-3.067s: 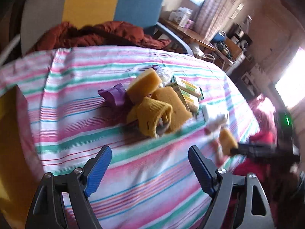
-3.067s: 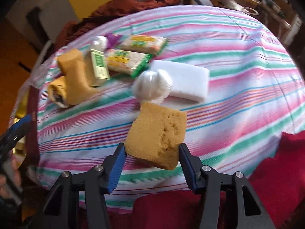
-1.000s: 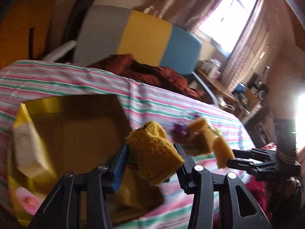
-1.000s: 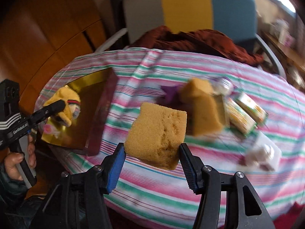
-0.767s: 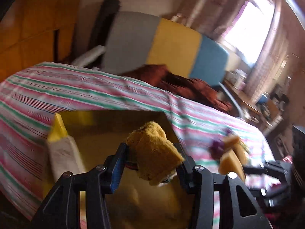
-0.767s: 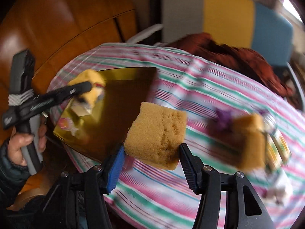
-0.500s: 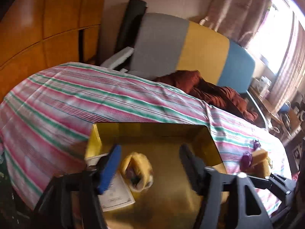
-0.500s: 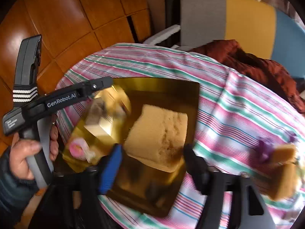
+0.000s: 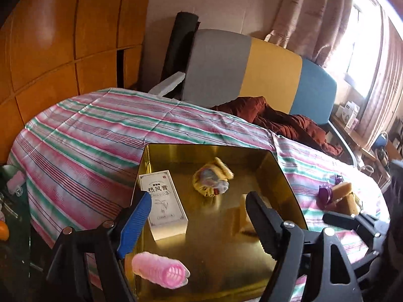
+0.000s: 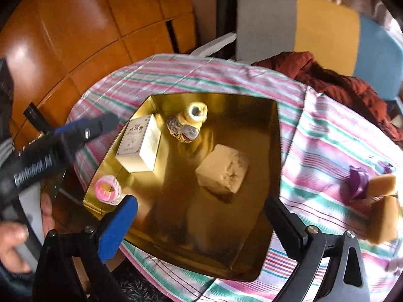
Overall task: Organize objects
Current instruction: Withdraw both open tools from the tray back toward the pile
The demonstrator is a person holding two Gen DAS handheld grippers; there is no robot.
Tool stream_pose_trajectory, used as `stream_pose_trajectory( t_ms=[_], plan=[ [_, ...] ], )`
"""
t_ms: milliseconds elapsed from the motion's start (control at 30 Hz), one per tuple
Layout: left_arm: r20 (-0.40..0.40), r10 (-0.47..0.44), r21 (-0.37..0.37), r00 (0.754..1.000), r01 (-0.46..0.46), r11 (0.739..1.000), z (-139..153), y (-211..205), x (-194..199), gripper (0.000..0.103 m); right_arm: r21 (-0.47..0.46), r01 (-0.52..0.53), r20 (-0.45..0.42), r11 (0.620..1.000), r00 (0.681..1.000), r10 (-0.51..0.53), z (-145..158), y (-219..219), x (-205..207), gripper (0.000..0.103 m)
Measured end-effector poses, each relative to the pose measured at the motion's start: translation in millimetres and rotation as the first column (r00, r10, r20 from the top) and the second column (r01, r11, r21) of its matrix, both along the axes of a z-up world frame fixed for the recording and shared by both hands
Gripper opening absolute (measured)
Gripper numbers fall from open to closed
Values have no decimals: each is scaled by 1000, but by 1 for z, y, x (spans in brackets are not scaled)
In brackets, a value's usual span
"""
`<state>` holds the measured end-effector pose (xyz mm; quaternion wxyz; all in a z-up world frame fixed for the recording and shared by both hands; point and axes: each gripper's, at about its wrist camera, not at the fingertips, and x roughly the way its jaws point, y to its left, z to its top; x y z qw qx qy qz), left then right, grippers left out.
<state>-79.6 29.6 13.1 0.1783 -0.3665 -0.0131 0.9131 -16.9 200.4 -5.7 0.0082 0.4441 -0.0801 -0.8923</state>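
Both grippers, left [image 9: 199,214] & right [image 10: 201,222], have just opened, nothing between jaws; sponge [image 10: 223,172] in gold tray [image 10: 273,136] looks light, squashy, so grab across flat sides.

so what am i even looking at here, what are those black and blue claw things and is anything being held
No robot here: a person holds a pair of hand tongs in each hand, each with a camera looking along its two fingers. One picture is from the left tongs, the other from the right tongs. Both hang over a gold tin on a table with a striped cloth. In the tin lie a sponge, a yellow sock roll, a white box and a pink curler. Both tongs have just been opening and hold nothing; sponge and sock roll lie loose below them. More items wait on the cloth.
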Motion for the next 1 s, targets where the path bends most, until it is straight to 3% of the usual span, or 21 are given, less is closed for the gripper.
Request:
stream_pose_trajectory(
  t_ms=[167, 567, 733, 1000],
  plan=[
    [-6, -22, -11, 1000, 22, 1000, 2, 7, 14, 79, 67, 68, -61, 995, 996, -64, 11, 3, 15, 103],
    [11, -86, -47, 996, 86, 995, -2, 30, 35, 79, 70, 208, -109, 976, 974, -200, 11, 35, 44, 103],
    [37, -156, 9, 987, 156, 988, -5, 38, 41, 79, 64, 278, -119, 958, 956, -269, 5, 55, 59, 103],
    [110, -240, 57, 965, 235, 970, -13, 61, 44, 77, 27, 395, -44, 918, 918, -393, -22, 103, 89, 103]
  ],
)
